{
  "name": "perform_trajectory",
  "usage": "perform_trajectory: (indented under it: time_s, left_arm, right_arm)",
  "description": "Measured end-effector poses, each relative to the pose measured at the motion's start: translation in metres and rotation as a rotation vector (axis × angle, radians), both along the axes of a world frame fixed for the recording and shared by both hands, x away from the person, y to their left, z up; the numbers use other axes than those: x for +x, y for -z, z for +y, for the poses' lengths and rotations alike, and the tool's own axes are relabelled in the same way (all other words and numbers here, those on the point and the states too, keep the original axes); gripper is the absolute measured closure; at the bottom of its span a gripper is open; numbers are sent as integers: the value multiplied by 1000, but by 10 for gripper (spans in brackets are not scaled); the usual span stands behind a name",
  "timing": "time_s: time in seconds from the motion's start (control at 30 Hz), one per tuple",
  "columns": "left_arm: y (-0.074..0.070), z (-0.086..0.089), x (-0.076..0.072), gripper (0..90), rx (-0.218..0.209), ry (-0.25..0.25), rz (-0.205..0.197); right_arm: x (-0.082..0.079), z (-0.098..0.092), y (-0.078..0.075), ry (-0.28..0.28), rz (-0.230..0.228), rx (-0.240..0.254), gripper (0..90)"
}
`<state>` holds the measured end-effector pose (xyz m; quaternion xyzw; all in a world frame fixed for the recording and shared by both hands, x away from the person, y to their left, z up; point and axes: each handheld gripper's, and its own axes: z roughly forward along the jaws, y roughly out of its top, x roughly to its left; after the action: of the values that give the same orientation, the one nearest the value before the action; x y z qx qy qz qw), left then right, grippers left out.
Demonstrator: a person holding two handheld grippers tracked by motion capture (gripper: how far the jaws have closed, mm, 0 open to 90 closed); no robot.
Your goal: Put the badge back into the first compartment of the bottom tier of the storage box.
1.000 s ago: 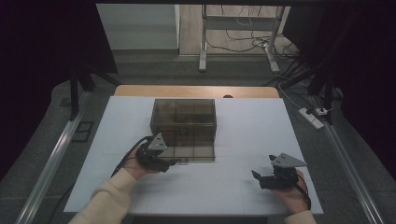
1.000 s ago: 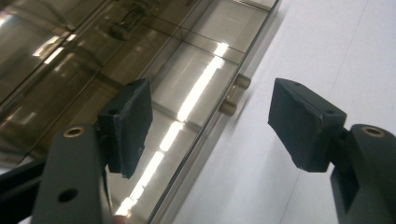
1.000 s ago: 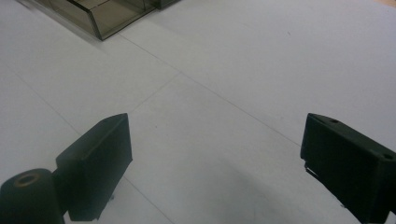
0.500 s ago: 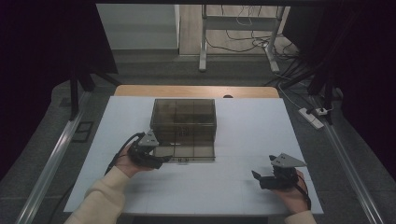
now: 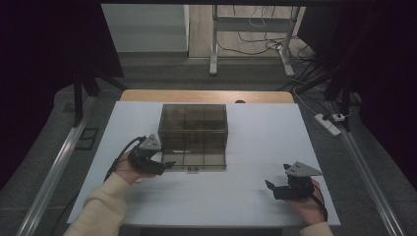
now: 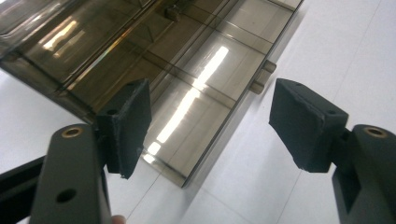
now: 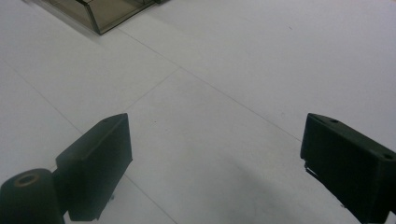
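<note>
Room lying dim, dark at edges; overhead light glaring in streaks across smoky plastic box (image 6: 187,88); worktop (image 7: 261,70) showing soft shadows.

The white worktop (image 5: 255,132) is viewed from high above its near edge; closer, the smoky compartment box (image 5: 193,132) (image 6: 187,70) (image 7: 100,11) is shared by both tool-mounted views.

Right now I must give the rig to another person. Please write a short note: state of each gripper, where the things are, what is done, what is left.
Left gripper: open, nothing held, fingers at the near left corner of the smoked plastic box, over its flat front flap.
Right gripper: open, empty, over the white table at near right, apart from the box.
Done: the flap lies down on the table.
Left: probably grip the flap edge; the goal is not clear from the scene.
</note>
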<state>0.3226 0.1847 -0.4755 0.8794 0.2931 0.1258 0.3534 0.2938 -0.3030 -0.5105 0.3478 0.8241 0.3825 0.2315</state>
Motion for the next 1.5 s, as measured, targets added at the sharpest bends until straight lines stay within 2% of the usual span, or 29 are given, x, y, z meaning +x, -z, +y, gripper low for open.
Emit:
perform_trajectory:
  time_s: [0.5, 0.7, 0.83, 1.0, 1.27, 1.4, 1.5]
  left_arm:
    - [-6, 28, 5, 291, 0, -47, -3]
    - [-4, 35, 5, 290, 26, -36, 7]
    - [-3, 38, 6, 290, 25, -39, 13]
    - [-1, 44, 3, 289, 36, 0, 20]
    - [1, 54, 2, 275, 59, -2, 21]
    - [3, 58, -1, 248, 75, 39, 23]
    - [4, 61, -2, 236, 93, 46, 25]
  right_arm:
    - [1, 0, 1, -3, 8, -6, 87]
    - [0, 1, 1, -4, 8, -5, 87]
    - [0, 1, 2, -5, 9, -9, 87]
    - [0, 1, 1, -4, 8, -4, 87]
    - [0, 1, 1, -4, 9, -6, 87]
    - [0, 1, 1, -1, 10, -3, 87]
    - [0, 1, 2, -4, 9, -8, 87]
